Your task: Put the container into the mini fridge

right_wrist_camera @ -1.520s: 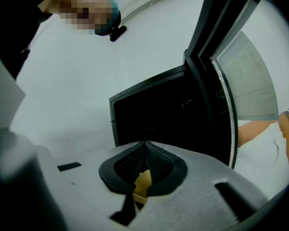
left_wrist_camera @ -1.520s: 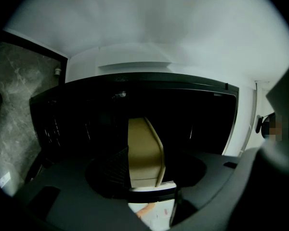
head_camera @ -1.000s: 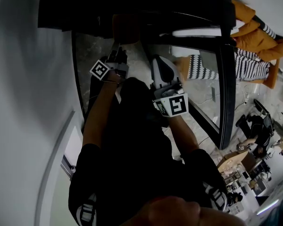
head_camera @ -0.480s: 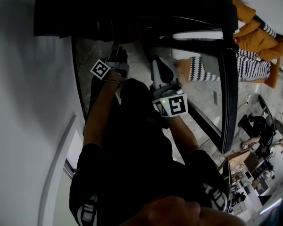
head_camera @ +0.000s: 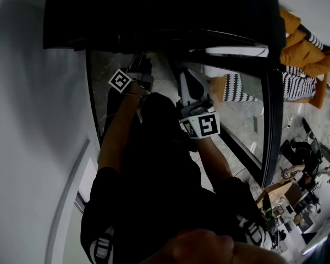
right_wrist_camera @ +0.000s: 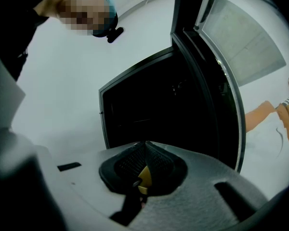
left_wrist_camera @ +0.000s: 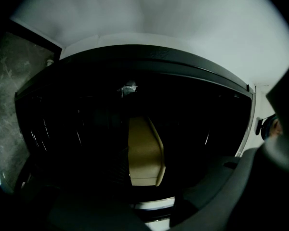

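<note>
The black mini fridge [head_camera: 154,10] stands at the top of the head view, its door [head_camera: 269,92] swung open to the right. My left gripper [head_camera: 140,65] reaches into the fridge's mouth. In the left gripper view a tan container [left_wrist_camera: 144,150] stands edge-on between the dark jaws of that left gripper [left_wrist_camera: 144,179], inside the dark fridge interior [left_wrist_camera: 77,124]. The jaws are closed on it. My right gripper [head_camera: 188,84] hovers just right of it, outside the fridge. Its black pads [right_wrist_camera: 156,160] meet with nothing held, and it points at the open fridge [right_wrist_camera: 154,105].
A white wall [head_camera: 38,92] runs along the left. An orange jacket and striped garment [head_camera: 308,43] lie past the open door on the right. Marbled floor [head_camera: 102,81] shows below the fridge. A cardboard box [head_camera: 278,194] and clutter sit at the lower right.
The left gripper has edged slightly farther into the fridge. The brownish container seen at the fridge mouth earlier no longer shows in the head view. The right gripper has barely moved.
</note>
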Demonstrator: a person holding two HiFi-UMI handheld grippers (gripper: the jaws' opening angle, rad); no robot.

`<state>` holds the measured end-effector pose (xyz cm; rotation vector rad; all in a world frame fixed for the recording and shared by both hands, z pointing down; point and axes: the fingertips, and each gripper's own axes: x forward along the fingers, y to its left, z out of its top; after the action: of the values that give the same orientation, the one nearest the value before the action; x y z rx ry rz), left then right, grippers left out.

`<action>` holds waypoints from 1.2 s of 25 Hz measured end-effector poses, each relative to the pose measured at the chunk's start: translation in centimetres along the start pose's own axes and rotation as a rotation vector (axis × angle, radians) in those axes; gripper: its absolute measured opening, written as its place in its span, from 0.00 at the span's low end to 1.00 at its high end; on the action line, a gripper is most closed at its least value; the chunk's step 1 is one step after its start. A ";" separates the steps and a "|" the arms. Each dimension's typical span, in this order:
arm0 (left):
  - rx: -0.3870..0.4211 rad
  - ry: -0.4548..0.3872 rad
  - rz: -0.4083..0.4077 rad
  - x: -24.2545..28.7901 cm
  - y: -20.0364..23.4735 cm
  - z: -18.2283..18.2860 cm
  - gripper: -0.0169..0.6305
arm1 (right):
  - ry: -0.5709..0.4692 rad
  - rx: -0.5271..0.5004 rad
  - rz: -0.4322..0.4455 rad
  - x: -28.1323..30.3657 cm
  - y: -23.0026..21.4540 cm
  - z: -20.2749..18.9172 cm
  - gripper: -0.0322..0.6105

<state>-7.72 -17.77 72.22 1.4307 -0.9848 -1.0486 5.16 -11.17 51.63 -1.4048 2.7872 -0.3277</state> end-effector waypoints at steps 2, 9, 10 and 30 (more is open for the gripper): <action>-0.002 -0.004 -0.008 0.3 0.1 0.1 0.37 | 0.004 0.003 -0.002 0.3 -0.1 -0.3 0.05; -0.007 -0.013 -0.019 1.3 0.7 0.3 0.37 | -0.010 0.000 -0.001 1.0 -0.2 -0.5 0.05; -0.012 -0.017 -0.024 1.5 0.7 0.3 0.37 | -0.012 0.001 -0.002 1.1 -0.2 -0.5 0.05; -0.020 -0.025 0.051 2.3 1.4 0.7 0.38 | 0.013 0.014 -0.003 2.0 -0.1 -0.9 0.05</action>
<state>-7.79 -20.27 73.34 1.3721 -1.0208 -1.0379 3.93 -12.70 52.68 -1.4091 2.7877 -0.3563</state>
